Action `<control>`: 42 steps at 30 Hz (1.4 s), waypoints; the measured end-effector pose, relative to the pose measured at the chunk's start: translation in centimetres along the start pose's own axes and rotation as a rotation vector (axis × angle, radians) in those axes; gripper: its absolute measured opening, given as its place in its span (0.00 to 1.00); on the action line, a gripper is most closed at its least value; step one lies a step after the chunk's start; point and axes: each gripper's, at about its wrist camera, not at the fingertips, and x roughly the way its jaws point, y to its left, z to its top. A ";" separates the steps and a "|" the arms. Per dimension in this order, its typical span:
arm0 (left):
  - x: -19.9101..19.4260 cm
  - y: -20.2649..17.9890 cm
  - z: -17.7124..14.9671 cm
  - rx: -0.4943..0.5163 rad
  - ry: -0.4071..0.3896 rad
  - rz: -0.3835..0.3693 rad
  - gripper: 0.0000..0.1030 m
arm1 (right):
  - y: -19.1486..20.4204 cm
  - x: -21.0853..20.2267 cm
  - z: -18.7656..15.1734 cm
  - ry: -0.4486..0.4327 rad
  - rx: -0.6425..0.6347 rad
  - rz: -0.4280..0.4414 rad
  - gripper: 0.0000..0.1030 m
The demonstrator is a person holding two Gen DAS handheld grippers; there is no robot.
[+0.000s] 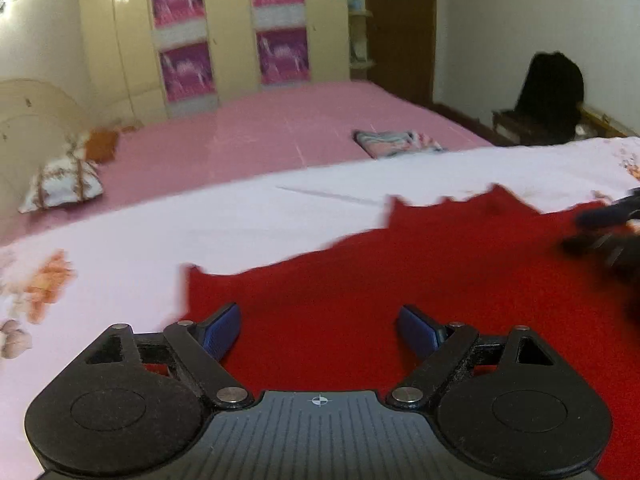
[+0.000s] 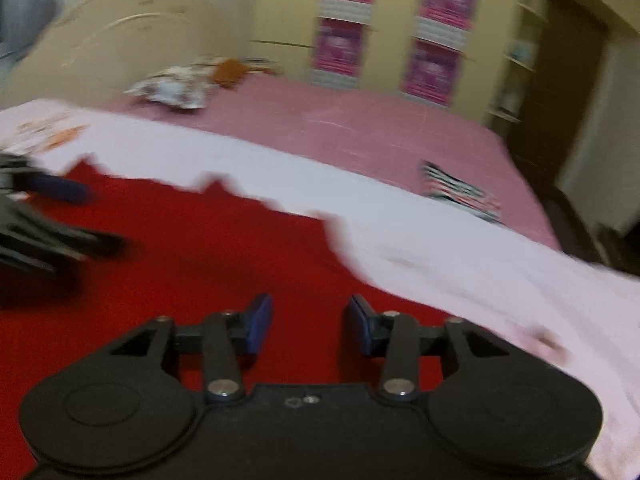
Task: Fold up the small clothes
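Observation:
A red garment (image 1: 400, 280) lies flat on a white floral sheet (image 1: 140, 240) on the bed; it also fills the lower left of the right wrist view (image 2: 180, 248). My left gripper (image 1: 319, 330) is open and empty just above the red cloth near its left edge. My right gripper (image 2: 308, 326) is open and empty above the cloth's right part. The right gripper shows blurred at the right edge of the left wrist view (image 1: 608, 224). The left gripper shows blurred at the left edge of the right wrist view (image 2: 48, 216).
A pink bed sheet (image 1: 260, 140) stretches beyond the white one. A folded patterned garment (image 1: 396, 142) lies on it, seen also in the right wrist view (image 2: 460, 192). A floral pillow (image 1: 64, 180) lies by the headboard. A wardrobe and a dark chair (image 1: 548, 96) stand behind.

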 end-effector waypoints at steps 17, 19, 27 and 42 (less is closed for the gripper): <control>-5.3 -3.2 -4.0 0.021 -0.025 -0.110 0.84 | 4.0 -6.7 -4.5 -0.061 -0.067 0.090 0.40; -6.2 -0.1 -4.7 -0.007 -0.029 -0.104 0.83 | 1.9 -7.2 -5.2 -0.052 -0.018 0.032 0.40; -12.4 1.3 -3.4 -0.102 -0.139 -0.092 0.84 | -0.9 -11.6 -5.5 -0.127 0.136 0.026 0.41; -15.8 -0.6 -12.4 0.005 -0.017 -0.121 0.84 | 4.1 -14.6 -11.8 -0.021 -0.002 0.002 0.39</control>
